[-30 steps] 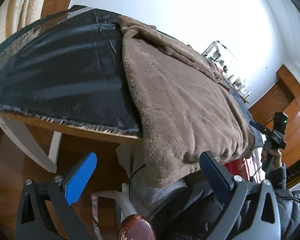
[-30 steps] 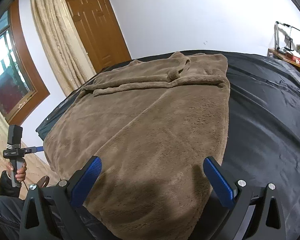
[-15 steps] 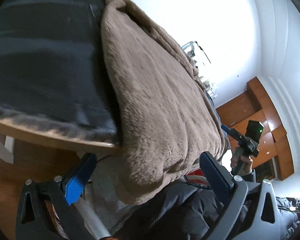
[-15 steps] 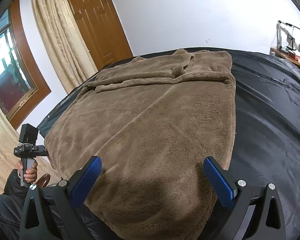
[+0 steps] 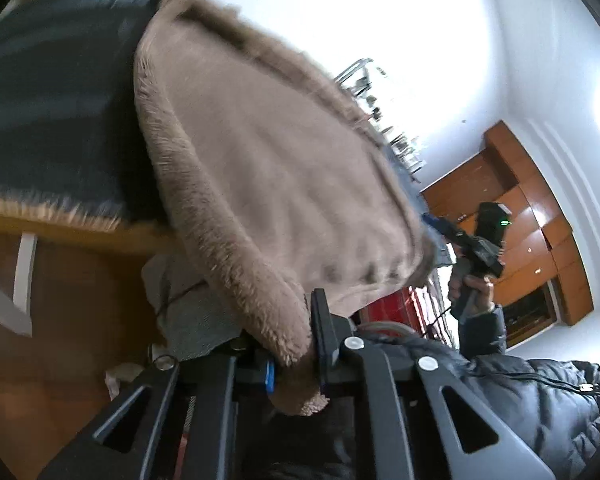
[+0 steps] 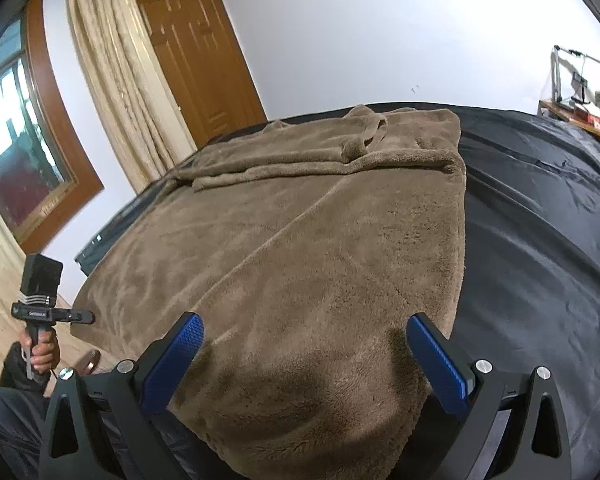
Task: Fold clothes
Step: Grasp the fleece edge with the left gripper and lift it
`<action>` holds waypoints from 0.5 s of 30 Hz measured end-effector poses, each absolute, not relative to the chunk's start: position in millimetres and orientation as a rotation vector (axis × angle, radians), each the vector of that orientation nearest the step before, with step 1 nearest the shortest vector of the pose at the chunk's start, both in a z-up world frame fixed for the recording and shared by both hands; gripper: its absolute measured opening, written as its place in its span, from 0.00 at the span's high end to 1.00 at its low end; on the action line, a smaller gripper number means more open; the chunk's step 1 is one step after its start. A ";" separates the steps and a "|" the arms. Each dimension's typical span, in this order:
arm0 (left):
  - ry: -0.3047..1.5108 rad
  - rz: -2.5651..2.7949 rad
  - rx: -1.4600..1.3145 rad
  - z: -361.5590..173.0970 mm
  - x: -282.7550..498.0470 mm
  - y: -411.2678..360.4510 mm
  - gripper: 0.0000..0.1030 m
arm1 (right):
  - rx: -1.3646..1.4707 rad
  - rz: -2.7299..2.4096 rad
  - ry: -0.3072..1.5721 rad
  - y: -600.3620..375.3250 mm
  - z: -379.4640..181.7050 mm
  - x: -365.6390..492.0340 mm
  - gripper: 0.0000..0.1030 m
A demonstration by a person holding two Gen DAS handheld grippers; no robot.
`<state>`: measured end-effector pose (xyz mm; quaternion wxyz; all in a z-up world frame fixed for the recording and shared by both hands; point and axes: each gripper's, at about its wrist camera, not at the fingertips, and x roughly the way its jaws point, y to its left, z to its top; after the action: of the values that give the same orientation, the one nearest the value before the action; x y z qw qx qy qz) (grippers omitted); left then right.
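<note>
- My left gripper (image 5: 296,364) is clamped on the near hanging corner of the brown fleece robe (image 5: 268,184); plush edge bunched between the two fingers, blue pad just visible on the left finger (image 5: 270,376)
- Robe (image 6: 300,248) lies spread over the black sheet (image 6: 548,216) covering the table, near hem draping off the front edge; collar end bunched at the far side
- My right gripper (image 6: 304,356) has its jaws spread wide, blue pads (image 6: 436,360) either side of the robe's near hem, which sags between them; nothing pinched
- From the right wrist view, my left hand (image 6: 40,350) on its handle sits low at the robe's left corner
- From the left wrist view, my right hand (image 5: 470,286) holds its handle beyond the robe's far corner
- Wooden table edge (image 5: 80,230) shows under the frayed sheet border
- Wooden door (image 6: 196,52) and beige curtain (image 6: 116,72) behind the table
</note>
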<state>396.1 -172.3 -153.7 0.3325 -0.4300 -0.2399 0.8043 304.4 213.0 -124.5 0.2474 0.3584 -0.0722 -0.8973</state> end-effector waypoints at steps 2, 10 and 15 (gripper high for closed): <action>-0.615 2.118 -1.079 -139.4 393.3 -167.7 0.85 | 0.966 -2.431 -0.253 219.8 -123.8 304.4 0.00; -0.638 2.209 -0.947 -99.5 377.6 -170.3 0.85 | 0.928 -2.377 -0.485 258.9 -120.6 321.3 0.00; -0.690 2.246 -0.906 -85.6 369.5 -179.0 0.85 | 0.962 -2.319 -0.563 275.0 -126.9 341.9 0.00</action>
<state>369.5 -179.0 -85.6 0.3069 -0.3425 -0.2607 0.8488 341.9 275.0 -126.9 0.2804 0.3590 -0.2099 -0.8651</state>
